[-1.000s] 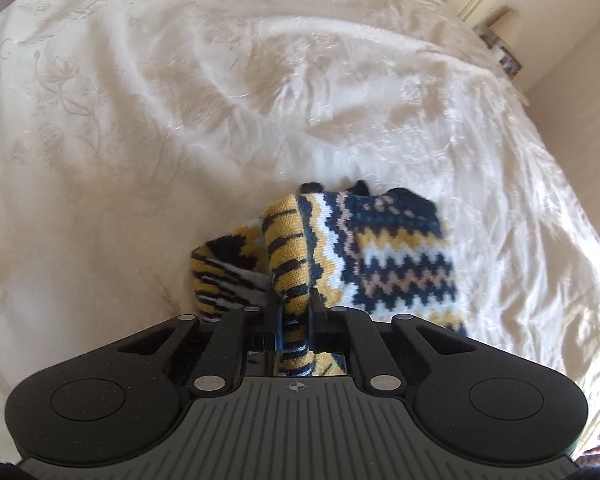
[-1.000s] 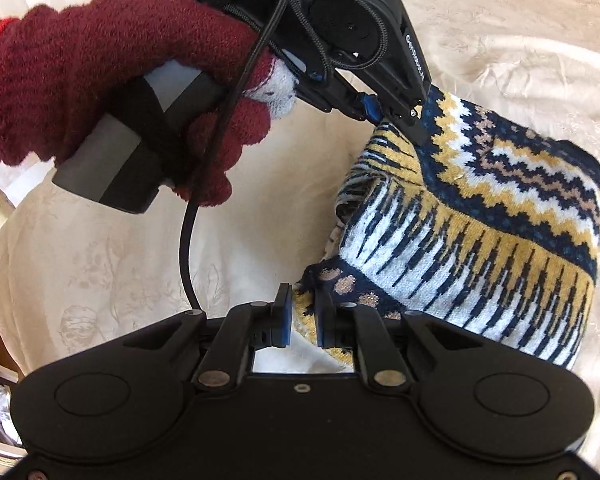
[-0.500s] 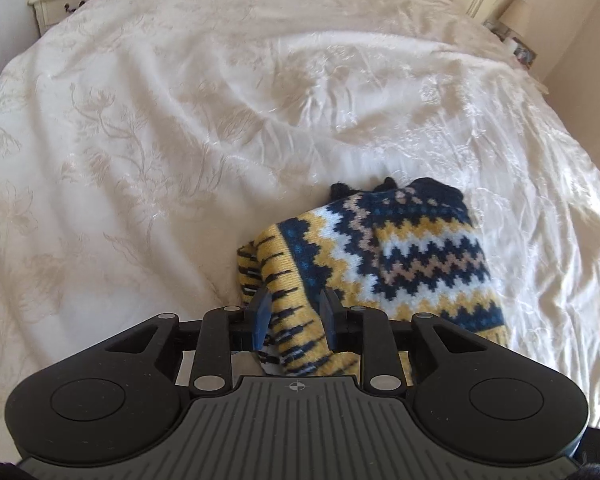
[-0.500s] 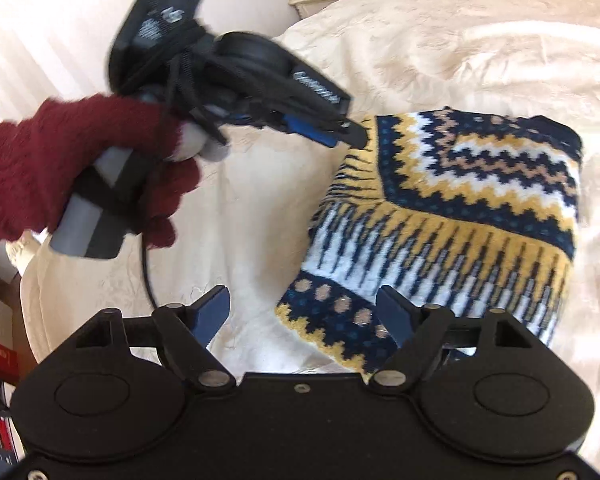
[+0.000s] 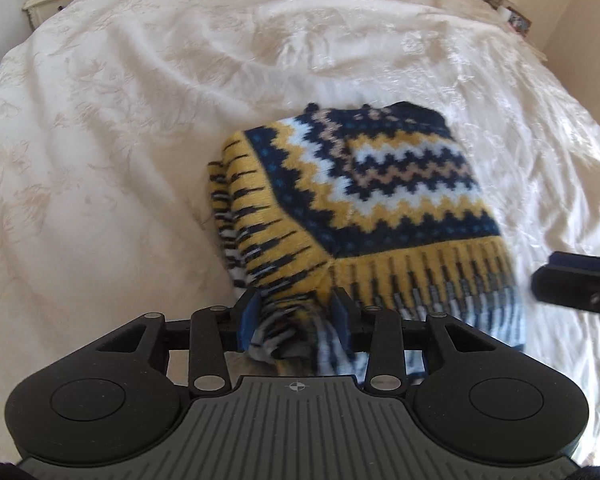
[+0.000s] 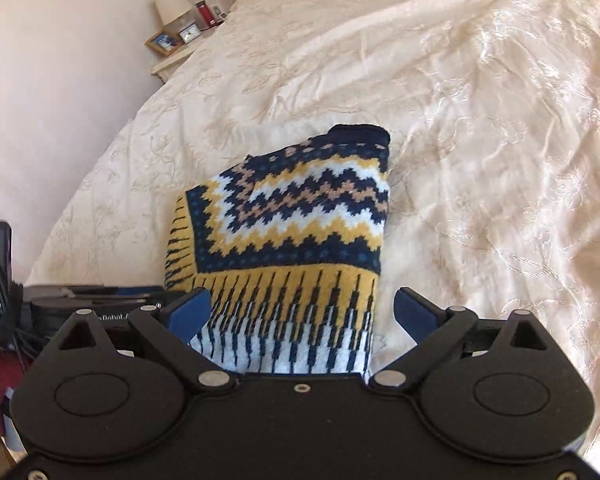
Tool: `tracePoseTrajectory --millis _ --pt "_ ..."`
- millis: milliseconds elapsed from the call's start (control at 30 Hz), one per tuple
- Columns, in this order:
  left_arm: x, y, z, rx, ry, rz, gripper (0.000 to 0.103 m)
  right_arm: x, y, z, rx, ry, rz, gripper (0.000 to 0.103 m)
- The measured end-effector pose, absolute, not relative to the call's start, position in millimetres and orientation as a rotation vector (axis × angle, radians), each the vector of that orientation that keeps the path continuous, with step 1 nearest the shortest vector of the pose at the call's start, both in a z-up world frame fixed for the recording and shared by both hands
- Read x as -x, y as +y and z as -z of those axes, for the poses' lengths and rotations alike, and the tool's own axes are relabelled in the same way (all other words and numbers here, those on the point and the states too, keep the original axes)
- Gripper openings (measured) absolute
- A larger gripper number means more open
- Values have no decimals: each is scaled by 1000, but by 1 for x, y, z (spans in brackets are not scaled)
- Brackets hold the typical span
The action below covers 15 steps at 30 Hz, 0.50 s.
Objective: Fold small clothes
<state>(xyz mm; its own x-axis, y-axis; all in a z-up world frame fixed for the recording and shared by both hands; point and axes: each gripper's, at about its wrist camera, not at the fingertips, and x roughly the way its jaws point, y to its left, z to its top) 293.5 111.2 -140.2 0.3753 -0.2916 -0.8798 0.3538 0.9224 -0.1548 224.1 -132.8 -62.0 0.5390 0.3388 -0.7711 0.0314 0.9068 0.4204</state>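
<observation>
Sweater (image 5: 364,208) position: folded into a compact bundle on the cream bedspread (image 5: 140,120), at centre frame in both wrist views, its near hem running into the bottom of each picture. Left gripper (image 5: 296,320): jaws apart, with a loose, blurred bunch of the near-left corner of the knit lying between the blue pads but not pinched. Right gripper (image 6: 302,314): jaws spread wide, straddling the striped near hem, with the pads clear of the fabric on both sides. The bundle lies directly ahead of both tools, its longer side running away toward the upper frame in the right wrist view. Both tools sit at the near edge, the left at the left corner, the right at mid-hem; neither is clearly nearer. Judgement: the fold appears complete or nearly so. A nightstand (image 6: 172,56) stands at upper left of the right wrist view.
</observation>
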Motion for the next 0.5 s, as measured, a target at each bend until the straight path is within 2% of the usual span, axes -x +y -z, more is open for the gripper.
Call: tracePoseTrajectory --millis 167,500 --pt "-303 136 159 78 1207 376 61 -246 -149 73 -457 1005 -173 102" --pt "-290 157 166 339 1289 447 63 -299 -168 109 -644 1069 -187 102"
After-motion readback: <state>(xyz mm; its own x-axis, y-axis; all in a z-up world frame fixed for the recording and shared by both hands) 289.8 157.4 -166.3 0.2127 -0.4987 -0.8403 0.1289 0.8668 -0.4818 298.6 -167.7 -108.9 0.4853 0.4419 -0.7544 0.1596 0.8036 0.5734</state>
